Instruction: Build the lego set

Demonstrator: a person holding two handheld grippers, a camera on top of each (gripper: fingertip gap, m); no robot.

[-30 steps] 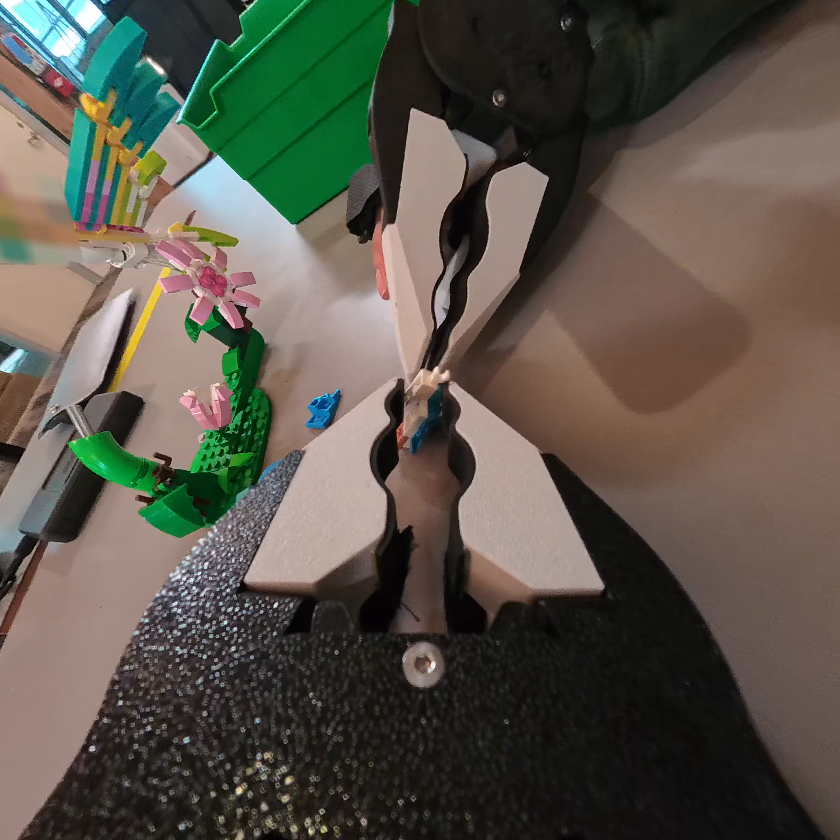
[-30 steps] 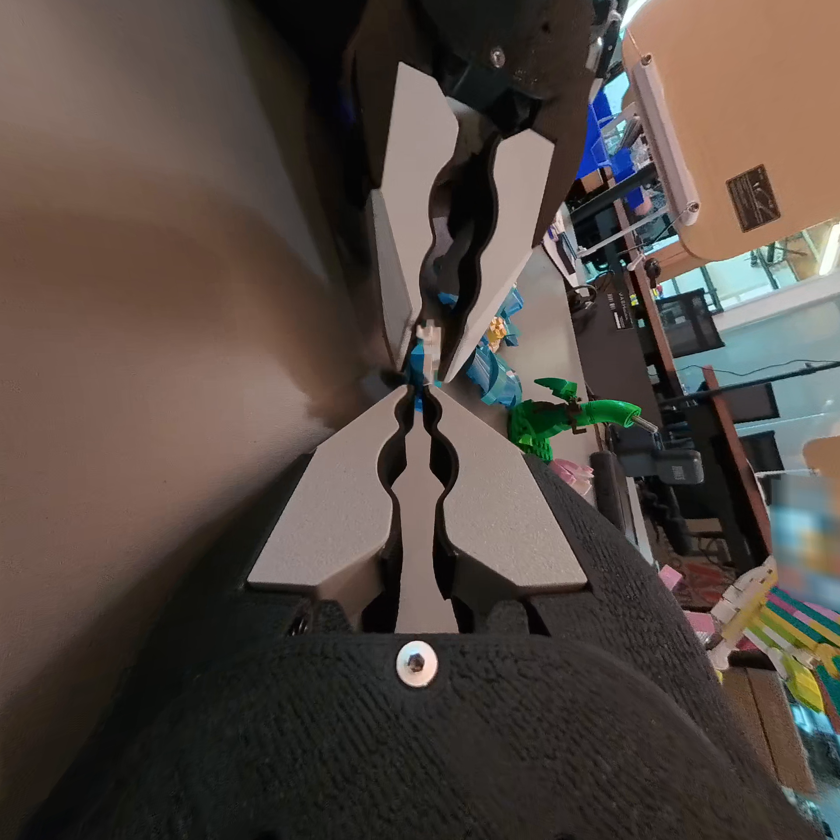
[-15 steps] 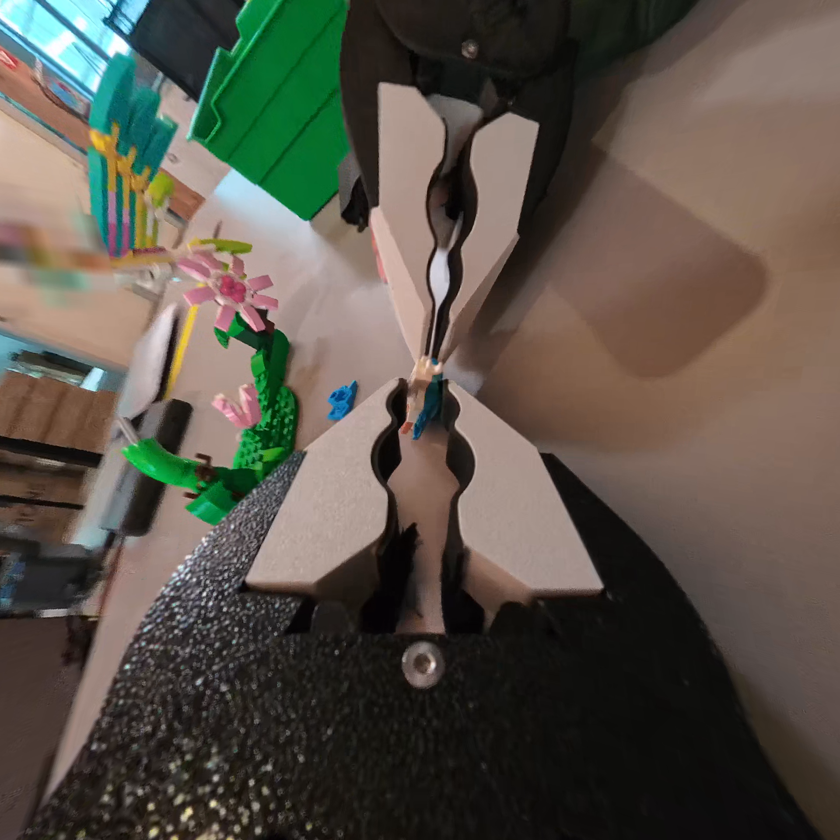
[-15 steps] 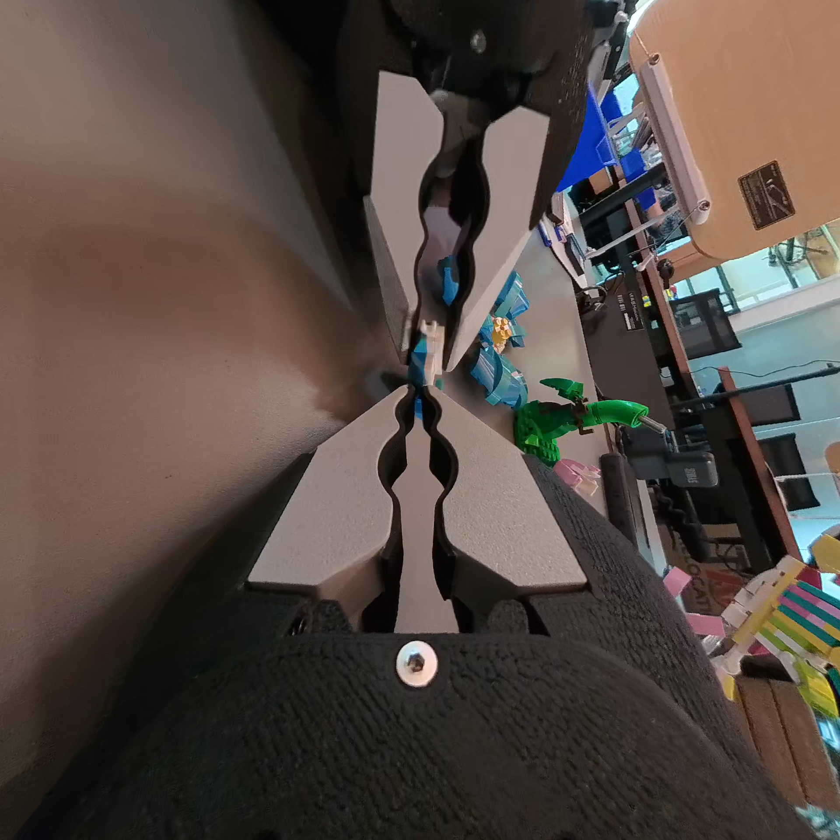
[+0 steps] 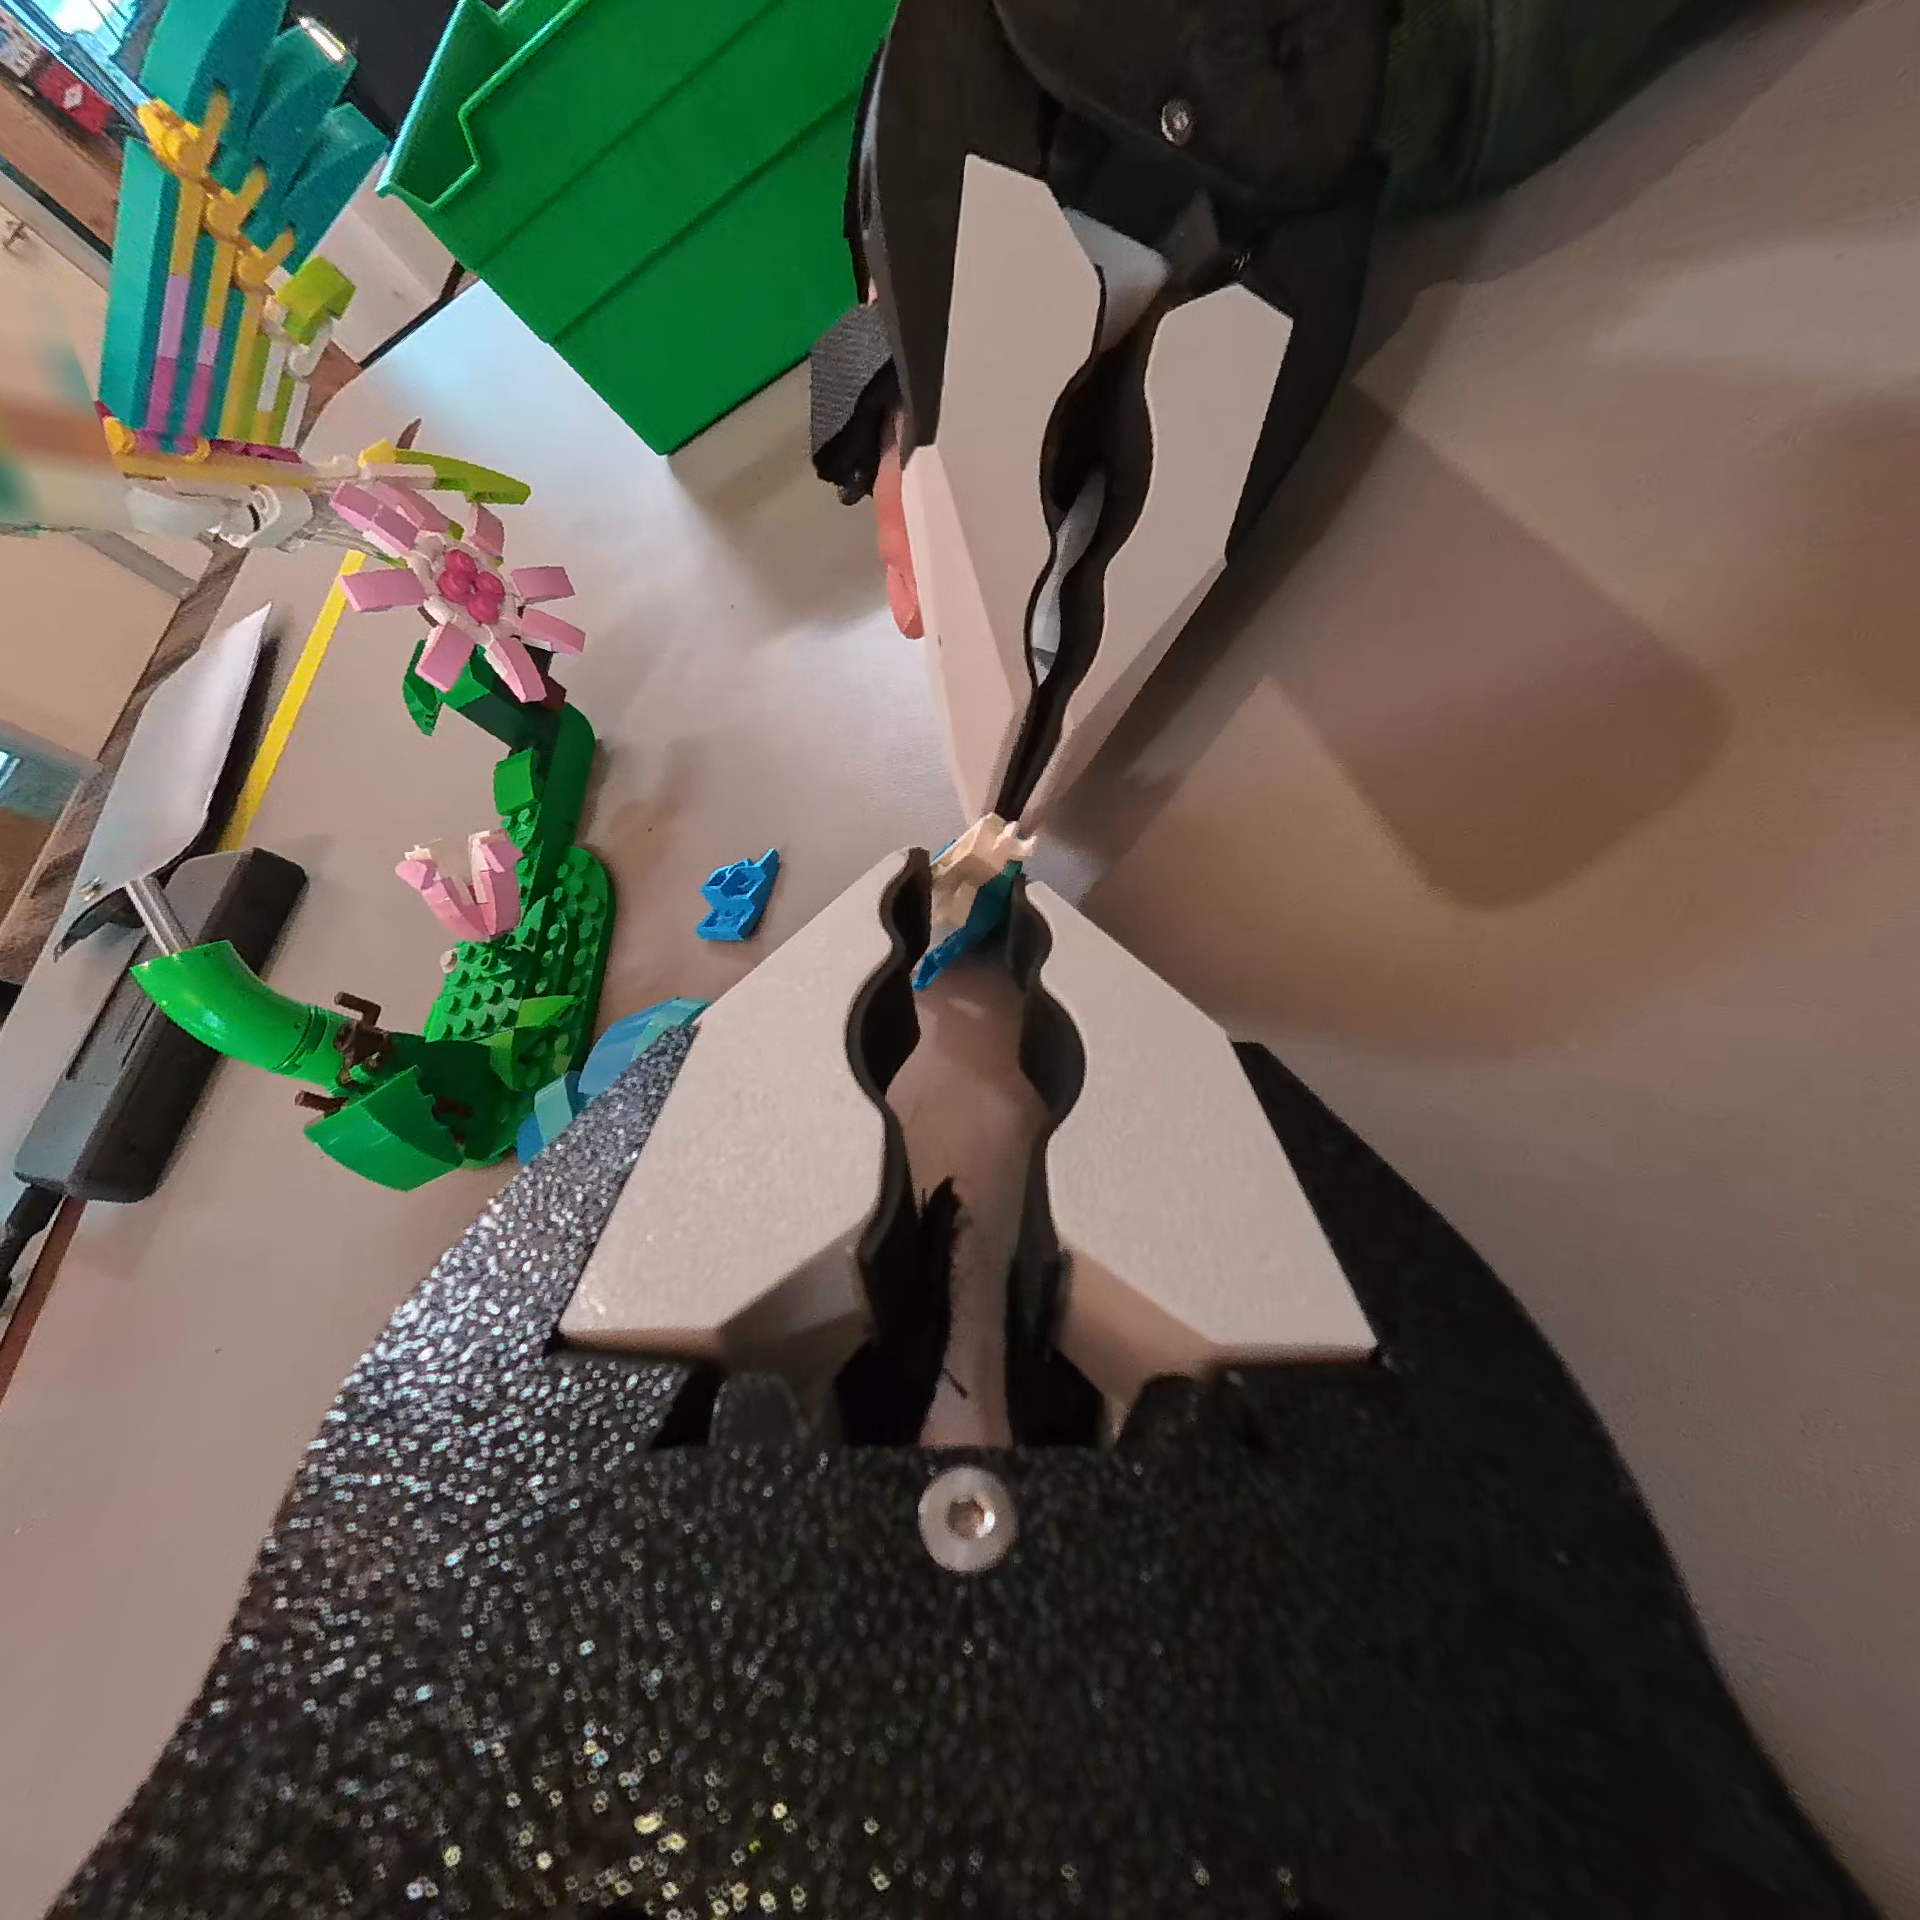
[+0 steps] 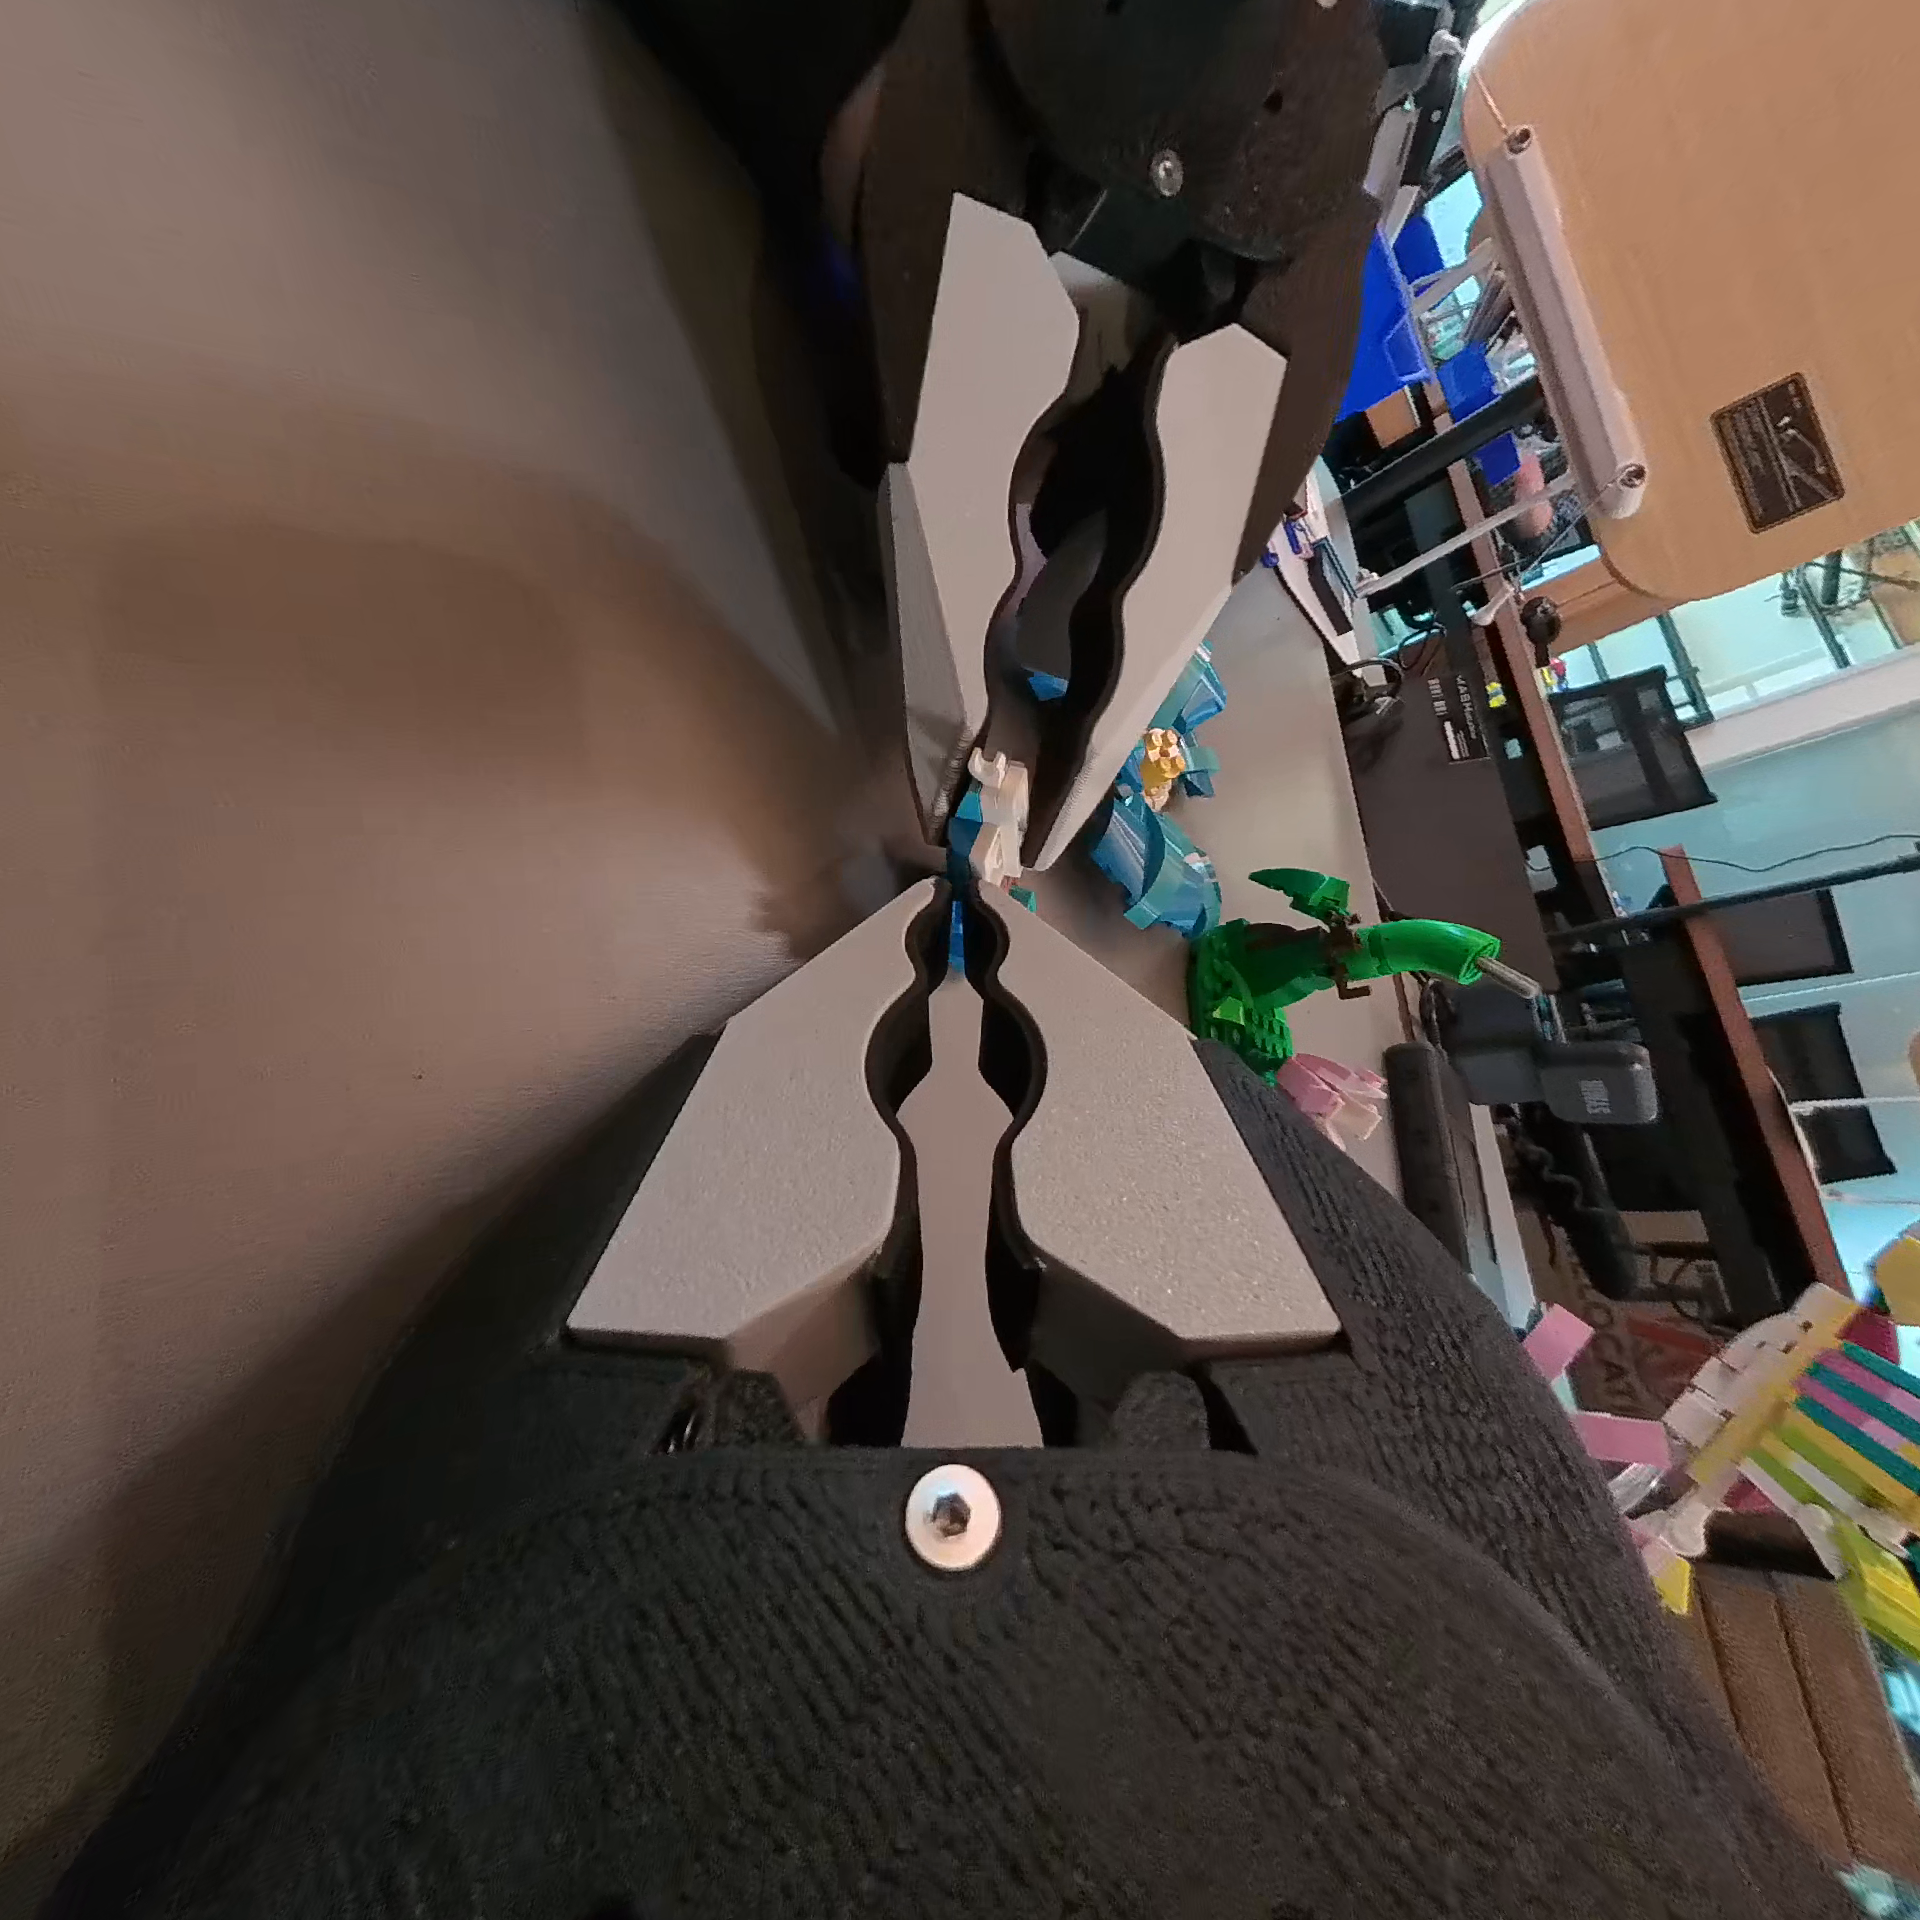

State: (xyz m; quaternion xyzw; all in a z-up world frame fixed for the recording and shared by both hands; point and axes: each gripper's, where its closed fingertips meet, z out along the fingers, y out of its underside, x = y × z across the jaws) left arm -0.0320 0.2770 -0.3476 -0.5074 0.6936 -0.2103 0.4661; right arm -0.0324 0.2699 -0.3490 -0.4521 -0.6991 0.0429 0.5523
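My left gripper and my right gripper meet tip to tip above the beige table. Both are shut on one small blue-and-white brick piece, each from an opposite end. In the left wrist view the right gripper comes down from the top. In the right wrist view the left gripper comes down from the top, with the white part of the piece showing at its tips. Which jaw holds which part of the piece is hard to tell.
A green brick plant with pink flowers and a loose blue piece lie to the left. A green bin and a teal and yellow brick build stand behind. A blue brick flower lies by the plant. Less than 4 cm separates the two grippers' tips. The left tips stand about 6 centimeters off the blue brick flower.
Both grippers stay tip to tip on the small piece. The pair has tilted and swung slightly, so the opposite gripper now leans to the right in each view.
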